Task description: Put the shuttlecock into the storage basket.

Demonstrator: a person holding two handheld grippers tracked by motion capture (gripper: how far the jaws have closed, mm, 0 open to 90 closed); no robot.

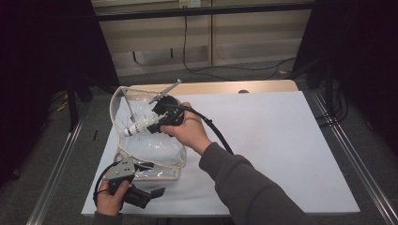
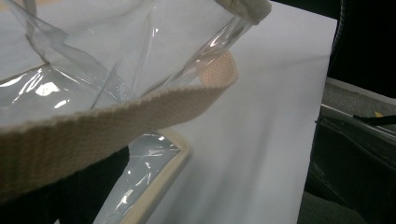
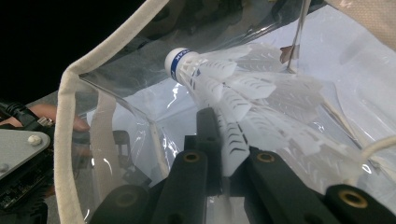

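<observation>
Right gripper: clamping the shuttlecock by its skirt, inside the clear bag's mouth.
Left gripper: pinching the bag's strap, jaws together.
Advice: lowering cork-first, keeping the mouth wide.

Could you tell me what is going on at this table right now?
A person is putting a white shuttlecock into a clear plastic bag with cream trim. The right gripper is shut on the shuttlecock's skirt and holds it at the bag's mouth. The left gripper is at the bag's near edge, by its cream strap.
</observation>
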